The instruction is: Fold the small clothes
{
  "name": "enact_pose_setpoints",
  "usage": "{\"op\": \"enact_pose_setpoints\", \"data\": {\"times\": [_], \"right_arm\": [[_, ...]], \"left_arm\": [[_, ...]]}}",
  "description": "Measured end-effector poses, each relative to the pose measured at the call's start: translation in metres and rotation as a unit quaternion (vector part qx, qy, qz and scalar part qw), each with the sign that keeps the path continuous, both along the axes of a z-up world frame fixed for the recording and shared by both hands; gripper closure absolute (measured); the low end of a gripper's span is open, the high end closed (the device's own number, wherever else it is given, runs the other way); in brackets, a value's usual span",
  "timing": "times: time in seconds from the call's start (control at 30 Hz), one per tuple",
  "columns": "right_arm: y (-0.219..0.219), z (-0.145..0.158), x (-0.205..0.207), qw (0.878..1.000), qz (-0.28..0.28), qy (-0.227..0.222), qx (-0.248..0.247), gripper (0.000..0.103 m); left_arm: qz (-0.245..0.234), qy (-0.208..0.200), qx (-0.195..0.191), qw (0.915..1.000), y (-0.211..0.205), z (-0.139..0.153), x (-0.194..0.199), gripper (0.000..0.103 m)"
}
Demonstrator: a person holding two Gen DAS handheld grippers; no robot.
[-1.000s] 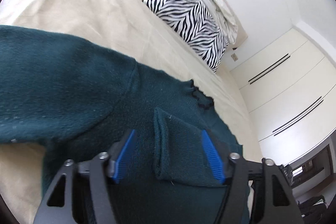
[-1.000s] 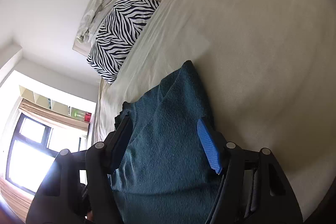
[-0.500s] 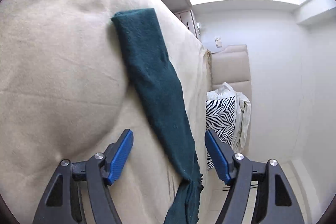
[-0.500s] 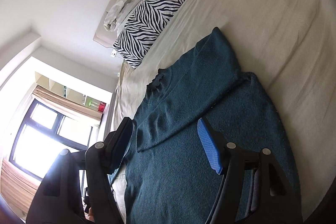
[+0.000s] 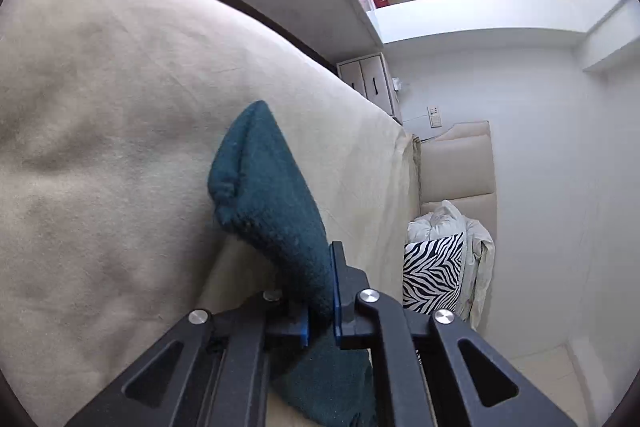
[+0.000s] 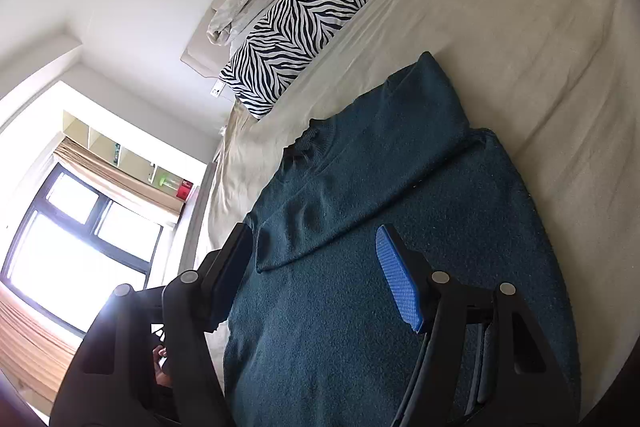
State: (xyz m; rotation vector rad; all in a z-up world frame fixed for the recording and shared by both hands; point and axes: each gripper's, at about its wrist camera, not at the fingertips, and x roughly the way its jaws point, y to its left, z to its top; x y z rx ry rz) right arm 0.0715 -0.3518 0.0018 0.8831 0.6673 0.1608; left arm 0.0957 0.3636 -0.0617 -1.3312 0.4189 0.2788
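Pinching free sleeve [image 5: 268, 203] of teal sweater [image 6: 360, 287] in left gripper [image 5: 320, 315], jaws just closed on fabric near cuff. Right gripper [image 6: 316, 279] hovering half open over sweater body, empty. Sweater spread on bed [image 6: 520, 27], other sleeve already folded across chest. Knit soft, light, floppy, probably drapes and stretches; best held near cuff, at seams or hem.

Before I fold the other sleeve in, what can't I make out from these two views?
- Left wrist: the sweater's body, cut off by the bottom edge; only the sleeve clamped in the left gripper shows.
- Right wrist: the sweater's hem, behind the open right gripper and the bottom edge.
- Right wrist: the held sleeve and the left gripper, out of frame.
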Motion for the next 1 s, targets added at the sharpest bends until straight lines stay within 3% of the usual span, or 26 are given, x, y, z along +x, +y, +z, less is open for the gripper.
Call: {"op": "enact_pose_setpoints", "data": {"times": [0.07, 0.1, 0.17, 0.23, 0.27, 0.33, 0.4, 0.43, 0.5, 0.53, 0.57, 0.6, 0.63, 0.7, 0.9, 1.0], "right_arm": [[-0.004, -0.005, -0.003, 1.000, -0.003, 0.003, 0.001, 0.039], [-0.005, -0.008, -0.004, 1.000, -0.002, 0.005, 0.003, 0.039], [-0.005, -0.016, -0.002, 1.000, -0.001, 0.011, 0.009, 0.039], [-0.004, -0.022, 0.000, 1.000, 0.004, 0.014, 0.015, 0.039], [-0.002, -0.025, 0.002, 1.000, 0.006, 0.016, 0.018, 0.039], [0.001, -0.030, 0.008, 0.999, 0.012, 0.019, 0.024, 0.039], [0.005, -0.033, 0.015, 0.999, 0.022, 0.021, 0.029, 0.039], [0.009, -0.033, 0.020, 0.999, 0.028, 0.024, 0.030, 0.039], [0.019, -0.033, 0.033, 0.998, 0.045, 0.027, 0.027, 0.039], [0.025, -0.033, 0.039, 0.998, 0.056, 0.030, 0.021, 0.039], [0.032, -0.032, 0.047, 0.997, 0.068, 0.034, 0.016, 0.039], [0.038, -0.032, 0.055, 0.996, 0.081, 0.037, 0.014, 0.039], [0.045, -0.033, 0.064, 0.995, 0.092, 0.040, 0.015, 0.039], [0.061, -0.034, 0.084, 0.993, 0.113, 0.042, 0.022, 0.039], [0.125, -0.039, 0.148, 0.981, 0.177, 0.068, 0.044, 0.039], [0.154, -0.044, 0.176, 0.975, 0.200, 0.091, 0.036, 0.039]], "left_arm": [[-0.057, -0.008, 0.079, 0.9952, -0.034, 0.040, 0.023, 0.096], [-0.094, -0.007, 0.120, 0.9884, -0.061, 0.057, 0.036, 0.096], [-0.169, 0.000, 0.212, 0.9626, -0.125, 0.087, 0.065, 0.096], [-0.243, 0.011, 0.307, 0.9200, -0.204, 0.101, 0.087, 0.096], [-0.276, 0.017, 0.355, 0.8932, -0.249, 0.098, 0.094, 0.095], [-0.323, 0.034, 0.439, 0.8380, -0.325, 0.080, 0.110, 0.094], [-0.374, 0.067, 0.488, 0.7857, -0.386, 0.045, 0.122, 0.092], [-0.397, 0.083, 0.492, 0.7703, -0.403, 0.021, 0.121, 0.092], [-0.420, 0.105, 0.497, 0.7521, -0.420, -0.008, 0.120, 0.084], [-0.414, 0.107, 0.518, 0.7409, -0.421, -0.013, 0.113, 0.074], [-0.416, 0.105, 0.529, 0.7326, -0.420, -0.013, 0.104, 0.045], [-0.421, 0.102, 0.530, 0.7292, -0.420, -0.010, 0.098, 0.031], [-0.418, 0.093, 0.531, 0.7313, -0.417, -0.006, 0.089, 0.015], [-0.408, 0.069, 0.524, 0.7439, -0.405, 0.004, 0.078, 0.013], [-0.406, 0.065, 0.455, 0.7896, -0.369, -0.001, 0.061, 0.013], [-0.404, 0.062, 0.429, 0.8056, -0.359, -0.006, 0.061, 0.013]]}}
